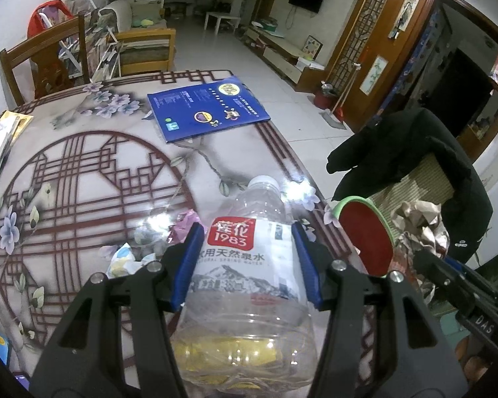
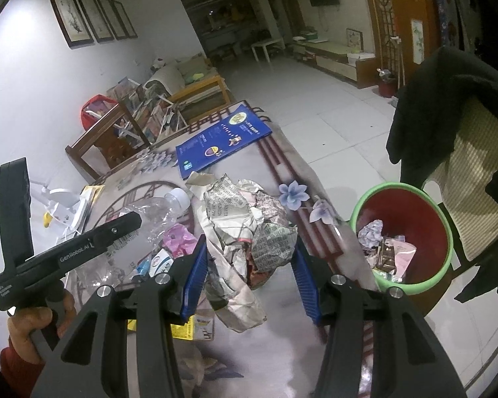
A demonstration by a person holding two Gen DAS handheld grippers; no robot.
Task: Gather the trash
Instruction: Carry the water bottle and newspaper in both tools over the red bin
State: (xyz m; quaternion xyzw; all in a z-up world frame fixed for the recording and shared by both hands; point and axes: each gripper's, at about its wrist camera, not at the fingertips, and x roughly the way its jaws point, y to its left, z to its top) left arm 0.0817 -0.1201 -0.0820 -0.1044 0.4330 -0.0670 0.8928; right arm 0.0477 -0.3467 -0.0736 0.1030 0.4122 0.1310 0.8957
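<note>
the left gripper (image 1: 247, 262) has its 2 blue pads closed against the sides of a clear plastic water bottle (image 1: 249, 265), which it grips around the labelled middle; the white cap points away from the camera and a little yellow shows through the base near the lens. the right gripper (image 2: 249, 265) clamps a big wad of crumpled newspaper (image 2: 245, 232) between its blue pads, the wad bulging above and below the jaws. both loads hang over the patterned table (image 1: 83, 182) near its right edge. just off that edge stands a red bin with a green rim (image 2: 405, 232), already holding some scraps of paper and wrappers. a chair draped with a black jacket (image 1: 415, 165) stands behind the bin. still on the table lie a pink wrapper (image 2: 177, 240), a small blue-and-white wrapper (image 1: 123, 257) and a yellow packet (image 2: 196, 326) close to the grippers, and a blue booklet (image 1: 206, 107) lies well apart at the far end. in the right wrist view a hand (image 2: 30, 328) in a red sleeve holds the left gripper's handle.
</note>
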